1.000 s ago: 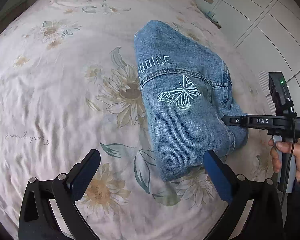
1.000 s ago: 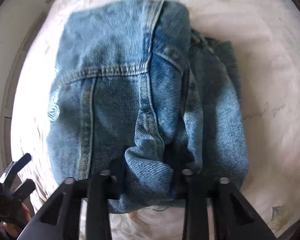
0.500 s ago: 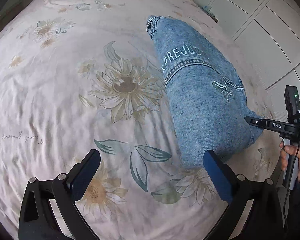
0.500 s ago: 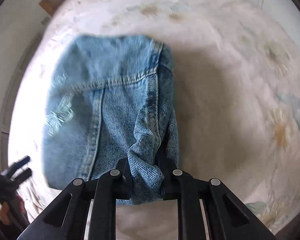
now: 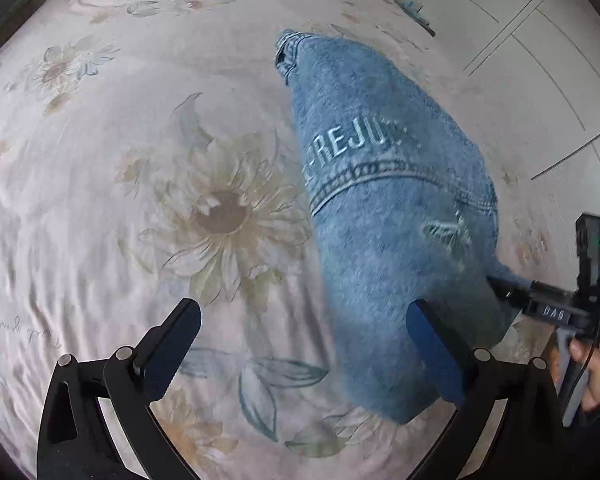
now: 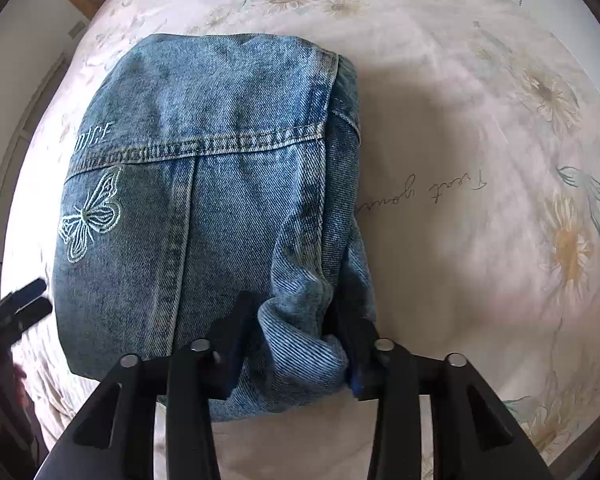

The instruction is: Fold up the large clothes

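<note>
Swung lengthwise away, folded denim jacket (image 5: 384,216) sits between opening right gripper (image 6: 296,344) jaws; left gripper (image 5: 300,344) gapes empty

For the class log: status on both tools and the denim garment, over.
Left tool open, empty. Right tool opening, fold of the blue denim jacket between its jaws. Jacket folded on the floral bedsheet. Nothing in the way.

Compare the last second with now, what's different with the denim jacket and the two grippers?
The right gripper had pinched a bunched fold of the denim jacket tight; now its jaws are opening, with the fold between them. In the left wrist view the jacket shifted right and farther off. The left gripper stayed open and empty above the floral bedsheet.
</note>
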A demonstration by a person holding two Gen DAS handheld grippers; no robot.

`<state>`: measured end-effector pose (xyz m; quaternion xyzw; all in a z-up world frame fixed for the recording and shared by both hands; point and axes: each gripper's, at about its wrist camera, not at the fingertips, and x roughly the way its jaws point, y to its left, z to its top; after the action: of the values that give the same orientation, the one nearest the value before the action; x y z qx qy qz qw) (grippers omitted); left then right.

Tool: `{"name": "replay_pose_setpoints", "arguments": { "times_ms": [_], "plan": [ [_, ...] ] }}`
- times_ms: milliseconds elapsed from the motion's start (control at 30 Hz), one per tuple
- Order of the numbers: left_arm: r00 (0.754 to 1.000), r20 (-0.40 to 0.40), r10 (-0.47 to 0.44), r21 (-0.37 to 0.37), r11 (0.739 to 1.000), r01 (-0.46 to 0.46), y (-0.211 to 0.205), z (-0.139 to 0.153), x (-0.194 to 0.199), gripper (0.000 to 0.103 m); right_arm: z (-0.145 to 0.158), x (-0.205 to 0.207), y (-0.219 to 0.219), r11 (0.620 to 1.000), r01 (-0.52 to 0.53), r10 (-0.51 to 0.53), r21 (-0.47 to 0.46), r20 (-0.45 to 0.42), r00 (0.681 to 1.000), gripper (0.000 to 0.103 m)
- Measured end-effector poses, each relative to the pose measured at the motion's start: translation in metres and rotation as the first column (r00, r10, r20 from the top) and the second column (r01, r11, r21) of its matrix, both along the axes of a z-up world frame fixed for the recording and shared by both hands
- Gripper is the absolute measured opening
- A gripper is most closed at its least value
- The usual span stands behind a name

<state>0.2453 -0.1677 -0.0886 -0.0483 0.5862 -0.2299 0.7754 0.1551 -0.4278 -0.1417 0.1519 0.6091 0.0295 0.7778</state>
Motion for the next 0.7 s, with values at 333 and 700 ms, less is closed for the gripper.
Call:
{"name": "replay_pose_setpoints", "arguments": {
  "times_ms": [333, 700],
  "plan": [
    [0.991, -0.133, -0.004, -0.039, 0.999, -0.001, -0.045, -0.044, 0.044, 0.102, -0.007, 0.004, -0.006, 0.998, -0.02, 0.02, 0.056, 0.006, 1.0, 0.059],
    [0.992, -0.128, -0.017, -0.007, 1.0, 0.016, -0.065, -0.062, 0.029, 0.103, 0.021, 0.038, -0.038, 0.997, 0.006, -0.013, 0.078, 0.095, 0.995, 0.093]
  ]
}}
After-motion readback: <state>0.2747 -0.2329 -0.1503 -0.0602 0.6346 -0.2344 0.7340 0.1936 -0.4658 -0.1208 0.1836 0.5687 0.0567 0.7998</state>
